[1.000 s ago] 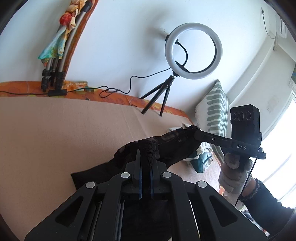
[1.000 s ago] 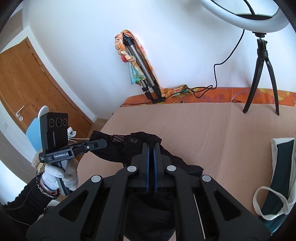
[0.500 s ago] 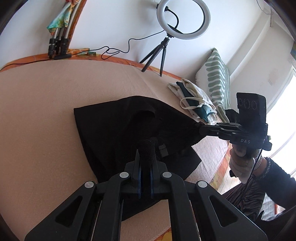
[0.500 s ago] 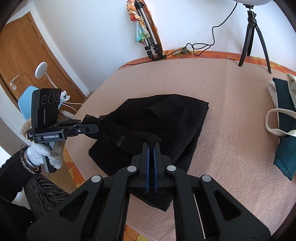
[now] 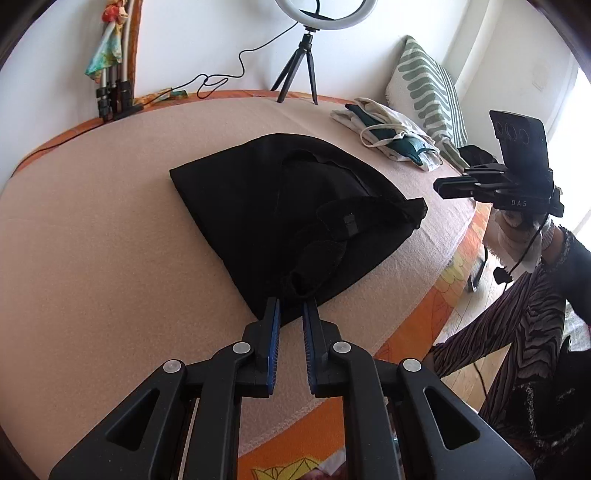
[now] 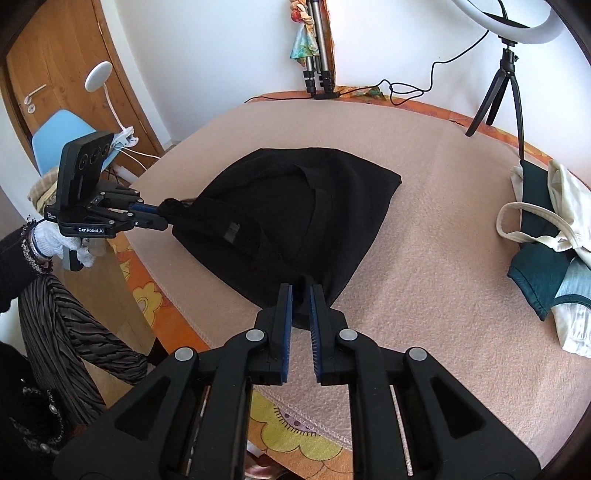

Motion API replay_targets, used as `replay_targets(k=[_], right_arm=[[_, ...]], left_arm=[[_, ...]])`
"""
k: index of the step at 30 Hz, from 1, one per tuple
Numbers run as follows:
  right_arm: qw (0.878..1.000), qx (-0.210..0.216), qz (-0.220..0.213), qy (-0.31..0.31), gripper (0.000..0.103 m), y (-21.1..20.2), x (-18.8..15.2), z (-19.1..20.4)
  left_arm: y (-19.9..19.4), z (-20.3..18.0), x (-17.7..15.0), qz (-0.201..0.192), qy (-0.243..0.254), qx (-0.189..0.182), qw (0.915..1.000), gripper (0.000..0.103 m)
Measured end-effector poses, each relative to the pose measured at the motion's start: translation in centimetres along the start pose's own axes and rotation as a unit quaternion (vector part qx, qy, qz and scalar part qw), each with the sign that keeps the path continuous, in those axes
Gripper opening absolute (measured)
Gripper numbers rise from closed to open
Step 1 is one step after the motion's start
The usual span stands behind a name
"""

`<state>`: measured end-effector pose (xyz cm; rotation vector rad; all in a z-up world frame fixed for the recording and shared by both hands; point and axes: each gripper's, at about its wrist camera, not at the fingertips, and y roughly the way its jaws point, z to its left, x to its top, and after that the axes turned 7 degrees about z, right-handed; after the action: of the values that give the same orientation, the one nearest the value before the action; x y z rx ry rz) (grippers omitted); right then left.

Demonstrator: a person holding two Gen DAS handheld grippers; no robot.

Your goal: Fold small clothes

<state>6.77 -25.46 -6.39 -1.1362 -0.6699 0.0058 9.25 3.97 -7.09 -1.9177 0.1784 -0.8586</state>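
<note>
Left tongs (image 5: 291, 306): jaws narrow w/ a slight gap, just been opening; a bunch of the black garment (image 5: 280, 206) sits btwn the tips, pads no longer pressing it. Right tongs (image 6: 300, 295): same, narrow gap, just been opening, a cloth corner btwn the tips, grip let go. In the left view the right tongs look clear of the cloth.

Garment lies spread on the pink blanket (image 5: 92, 258), near its front edge, reaching away from both tongs; folded part on top.

Step, as I judge: laying down and letting go. Next prob. calls for backing off w/o snagging, then re-gripping an edge to fold.

Beyond: pale and green clothes (image 6: 546, 240) at the right, ring light (image 5: 314, 18) at the back.
</note>
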Motion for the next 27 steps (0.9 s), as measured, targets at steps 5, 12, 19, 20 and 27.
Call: replay_targets(k=[5, 12, 19, 20, 27], right_arm=[[0.999, 0.016, -0.032, 0.022, 0.031, -0.9, 0.4, -0.1], [0.997, -0.014, 0.009, -0.076, 0.031, 2.7, 0.5, 5.2], [0.988, -0.076, 0.028, -0.13, 0.038, 5.3, 0.2, 7.4], [0.987, -0.084, 0.031, -0.134, 0.038, 5.6, 0.3, 7.5], [0.976, -0.135, 0.035, -0.169, 0.026, 6.7, 0.6, 8.6]], left_arm=[[-1.7, 0.9, -0.1, -0.03, -0.033, -0.024, 0.9987, 0.011], [-0.2, -2.8, 0.6, -0.027, 0.001, -0.022, 0.9994, 0.022], [2.7, -5.6, 1.4, -0.006, 0.063, 0.076, 0.9951, 0.037], [3.0, -5.7, 1.7, -0.008, 0.063, 0.077, 0.995, 0.037], [5.5, -6.5, 3.3, 0.006, 0.096, 0.115, 0.9887, 0.036]])
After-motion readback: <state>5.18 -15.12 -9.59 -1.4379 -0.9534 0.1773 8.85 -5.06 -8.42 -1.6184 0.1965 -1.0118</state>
